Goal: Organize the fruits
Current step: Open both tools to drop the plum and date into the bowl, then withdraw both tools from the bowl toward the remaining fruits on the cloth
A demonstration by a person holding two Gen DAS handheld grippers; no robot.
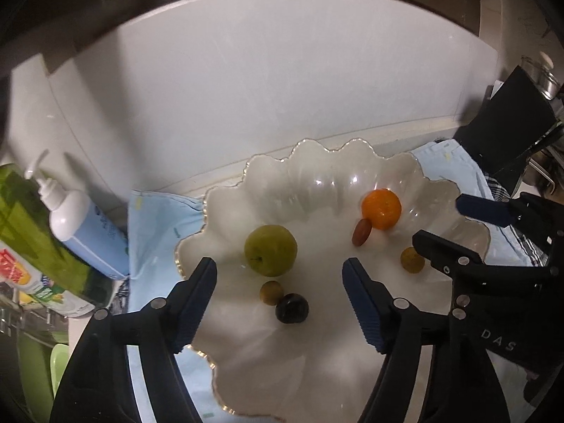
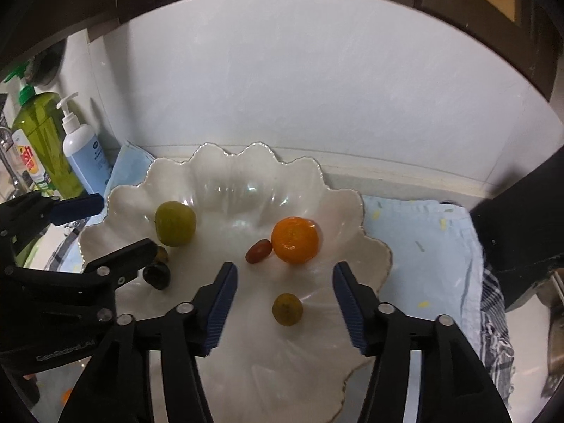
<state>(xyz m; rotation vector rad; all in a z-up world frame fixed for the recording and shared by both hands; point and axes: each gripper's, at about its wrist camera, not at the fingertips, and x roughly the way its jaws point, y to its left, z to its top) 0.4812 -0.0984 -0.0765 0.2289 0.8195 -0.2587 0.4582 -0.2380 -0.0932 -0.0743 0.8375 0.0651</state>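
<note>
Fruits in bowl, both grippers released

Fruits gathered in scalloped glass bowl (image 2: 338, 208) on blue cloth (image 2: 430, 232) over worktop. Counted six: orange (image 2: 295, 240) with small red fruit (image 2: 259, 250) touching its side; green fruit (image 2: 175, 223) toward opposite side; dark plum (image 1: 292, 308) touching small yellow-brown fruit (image 1: 270, 292); second small yellow-brown fruit (image 2: 287, 309) lying apart. Left gripper (image 1: 278, 303) released, jaws apart over plum pair, pads pressing on nothing. Right gripper (image 2: 285, 308) likewise released, lone yellow-brown fruit lying free on bowl floor between its jaws. No fruit seen outside bowl in either view; cloth bare of fruit where visible. Judged: placing essentially done, possibly final drop made. Remaining, if anything: withdrawal of both grippers, or regrouping by kind. Soap bottles (image 2: 81, 162) beside bowl, untouched.
</note>
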